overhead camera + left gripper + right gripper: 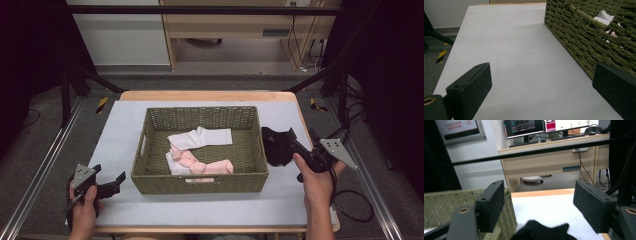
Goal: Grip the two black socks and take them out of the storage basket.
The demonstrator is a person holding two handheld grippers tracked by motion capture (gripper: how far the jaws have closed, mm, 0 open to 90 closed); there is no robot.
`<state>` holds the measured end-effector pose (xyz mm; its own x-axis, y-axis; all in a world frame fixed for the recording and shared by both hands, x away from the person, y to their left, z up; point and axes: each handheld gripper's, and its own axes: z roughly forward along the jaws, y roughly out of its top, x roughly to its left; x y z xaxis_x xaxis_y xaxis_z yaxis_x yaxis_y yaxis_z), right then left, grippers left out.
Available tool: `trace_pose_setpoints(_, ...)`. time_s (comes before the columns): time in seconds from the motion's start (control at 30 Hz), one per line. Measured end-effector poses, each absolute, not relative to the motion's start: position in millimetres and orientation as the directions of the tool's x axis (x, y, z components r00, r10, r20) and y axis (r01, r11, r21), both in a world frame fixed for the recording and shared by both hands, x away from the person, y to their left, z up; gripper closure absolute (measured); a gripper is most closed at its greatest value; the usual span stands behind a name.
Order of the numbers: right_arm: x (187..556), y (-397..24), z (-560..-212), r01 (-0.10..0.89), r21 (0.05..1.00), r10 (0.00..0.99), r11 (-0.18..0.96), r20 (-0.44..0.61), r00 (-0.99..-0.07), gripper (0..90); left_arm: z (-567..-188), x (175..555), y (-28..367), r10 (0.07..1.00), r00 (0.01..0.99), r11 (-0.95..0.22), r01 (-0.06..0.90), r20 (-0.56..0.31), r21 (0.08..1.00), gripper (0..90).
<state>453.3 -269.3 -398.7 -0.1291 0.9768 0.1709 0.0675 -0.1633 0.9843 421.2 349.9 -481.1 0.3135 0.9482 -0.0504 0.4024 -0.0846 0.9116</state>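
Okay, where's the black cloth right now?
In the high view the black cloth lies on the table's right side, just outside the wicker basket and right in front of the open right gripper.

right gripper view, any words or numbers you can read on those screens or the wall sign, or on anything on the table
No text can be read in any view.
Left monitor: coloured lines on a dark screen, too blurred to read.
Right monitor: pale window with small dots and a red patch, too small to read.
Framed wall sign: red lettering, blurred, unreadable.
Basket: a pale tag on its front wall, too small to read.
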Motion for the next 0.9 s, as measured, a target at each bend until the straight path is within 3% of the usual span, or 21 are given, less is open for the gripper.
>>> trace_pose_setpoints(0.13,441,-278,-407,0.095,0.987,0.978,-0.127,0.140,-0.152,15.2,-481,420,348,0.949,0.312,-0.093,0.389,-0.036,0.916,2.5)
trace_pose_setpoints(0.3,422,-289,-416,0.102,0.984,0.973,-0.144,0.160,-0.165,9.5,-481,419,348,0.950,0.310,-0.099,0.383,-0.027,0.918,2.6)
trace_pose_setpoints(0.7,396,-311,-458,0.147,0.978,0.980,-0.146,0.164,-0.117,8.4,-481,418,348,0.951,0.307,-0.098,0.374,-0.024,0.922,2.7)
trace_pose_setpoints(0.9,396,-310,-480,0.153,0.986,0.995,-0.070,0.080,-0.060,6.9,-481,418,347,0.951,0.308,-0.101,0.376,-0.021,0.921,2.8)
